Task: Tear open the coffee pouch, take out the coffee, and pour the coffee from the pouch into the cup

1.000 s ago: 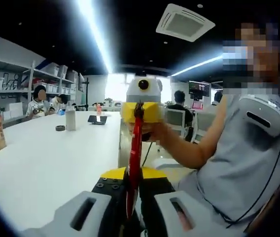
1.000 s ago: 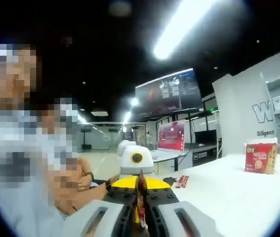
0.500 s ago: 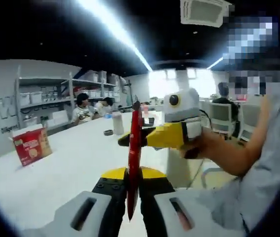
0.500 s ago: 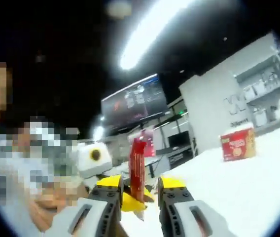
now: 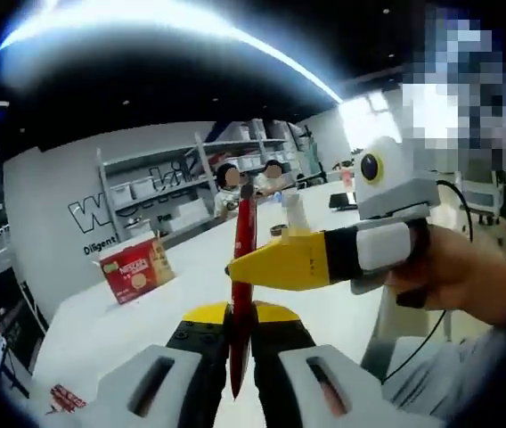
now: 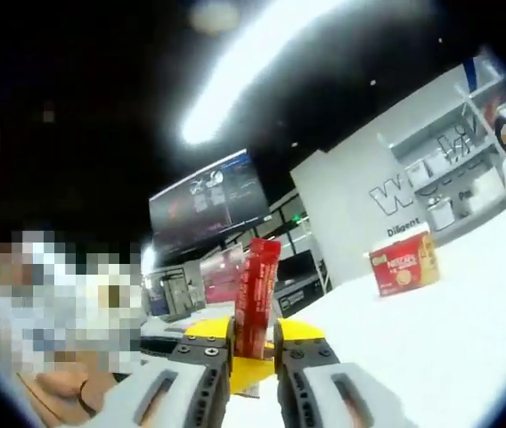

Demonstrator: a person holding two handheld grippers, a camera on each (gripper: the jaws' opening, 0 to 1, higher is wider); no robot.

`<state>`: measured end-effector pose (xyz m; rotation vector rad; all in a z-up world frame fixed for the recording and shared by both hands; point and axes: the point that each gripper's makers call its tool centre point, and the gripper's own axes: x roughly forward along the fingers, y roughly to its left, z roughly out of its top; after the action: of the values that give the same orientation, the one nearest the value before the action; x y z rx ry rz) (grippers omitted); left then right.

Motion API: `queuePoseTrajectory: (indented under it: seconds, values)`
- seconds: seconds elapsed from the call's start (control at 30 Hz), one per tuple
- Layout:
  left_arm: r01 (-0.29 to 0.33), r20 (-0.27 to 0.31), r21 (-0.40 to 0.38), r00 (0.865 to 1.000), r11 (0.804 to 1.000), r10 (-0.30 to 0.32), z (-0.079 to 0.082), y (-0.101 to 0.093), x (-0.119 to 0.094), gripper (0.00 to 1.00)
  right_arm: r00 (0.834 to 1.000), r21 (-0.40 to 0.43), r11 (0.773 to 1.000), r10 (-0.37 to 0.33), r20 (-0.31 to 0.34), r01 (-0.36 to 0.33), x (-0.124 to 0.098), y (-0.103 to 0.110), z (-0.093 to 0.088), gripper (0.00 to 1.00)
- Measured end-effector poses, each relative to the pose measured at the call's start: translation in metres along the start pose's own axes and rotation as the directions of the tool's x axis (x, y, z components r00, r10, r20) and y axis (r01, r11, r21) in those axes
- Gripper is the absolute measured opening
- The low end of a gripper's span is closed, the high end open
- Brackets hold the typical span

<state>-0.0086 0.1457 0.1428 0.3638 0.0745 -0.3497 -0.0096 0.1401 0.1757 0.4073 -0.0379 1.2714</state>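
A slim red coffee pouch stands upright and edge-on in the left gripper view, with my left gripper shut on its lower part. My right gripper reaches in from the right, its yellow jaw crossing the pouch at mid height. In the right gripper view the coffee pouch shows its broad red face. My right gripper is shut on it, a jaw against each long edge. The pouch's top looks whole.
The white table runs back toward shelves and seated people. A red Nescafe box stands on it, as do a bottle and small red sachets. Across the table sits the same box.
Both cameras have swung round. The right gripper let go of the pouch, turned about it and closed again across its edges. The left gripper has kept its hold.
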Motion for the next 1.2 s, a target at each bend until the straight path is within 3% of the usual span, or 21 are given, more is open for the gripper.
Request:
queuePoseTrajectory:
  seconds: [0.6, 0.93, 1.2]
  values:
    - [-0.029, 0.011, 0.019, 1.0, 0.999, 0.029, 0.003, 0.001, -0.004, 0.11, 1.0, -0.039, 0.999, 0.018, -0.024, -0.019, 0.005, 0.006, -0.006, 0.16]
    - [-0.011, 0.029, 0.031, 1.0, 0.999, 0.01, 0.007, -0.001, -0.003, 0.14, 1.0, -0.042, 0.999, 0.014, -0.009, -0.014, 0.005, 0.005, -0.001, 0.12]
    - [-0.006, 0.003, 0.043, 1.0, 0.999, 0.006, 0.0, 0.0, -0.001, 0.15, 1.0, -0.048, 0.999, 0.004, 0.012, -0.004, 0.001, 0.004, 0.01, 0.11]
